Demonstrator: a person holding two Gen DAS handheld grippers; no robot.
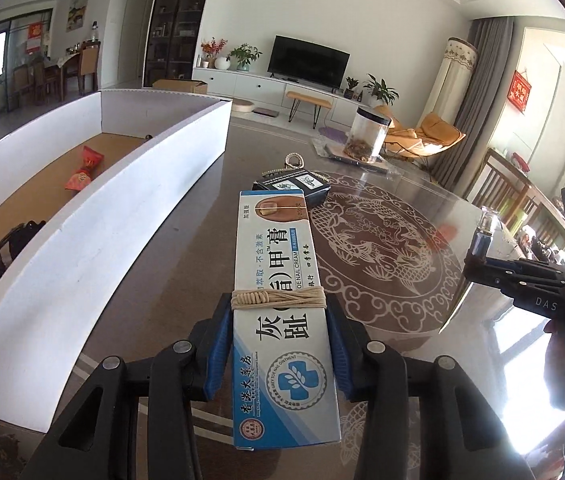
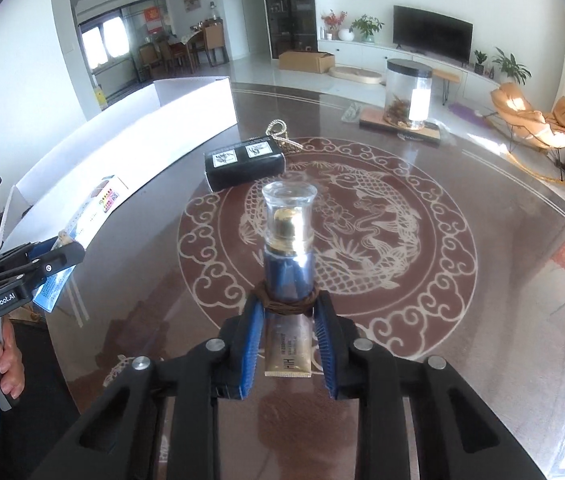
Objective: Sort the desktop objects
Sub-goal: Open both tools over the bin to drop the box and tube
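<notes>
Nail cream box [image 1: 282, 304] is clamped in left tool [image 1: 280, 344]; cosmetic tube [image 2: 288, 280] clamped in right tool [image 2: 288, 344], above bench [image 2: 462, 312]

Open tabletop [image 2: 462, 320] ahead and to the right, passable. Black box [image 2: 244, 162] with bead chain [image 2: 282, 136] just behind it, mid-table, blocking the straight path. White tray wall [image 1: 94, 232] closing the left side. Clear jar [image 2: 408, 94] on board [image 2: 398, 126], far right.
</notes>
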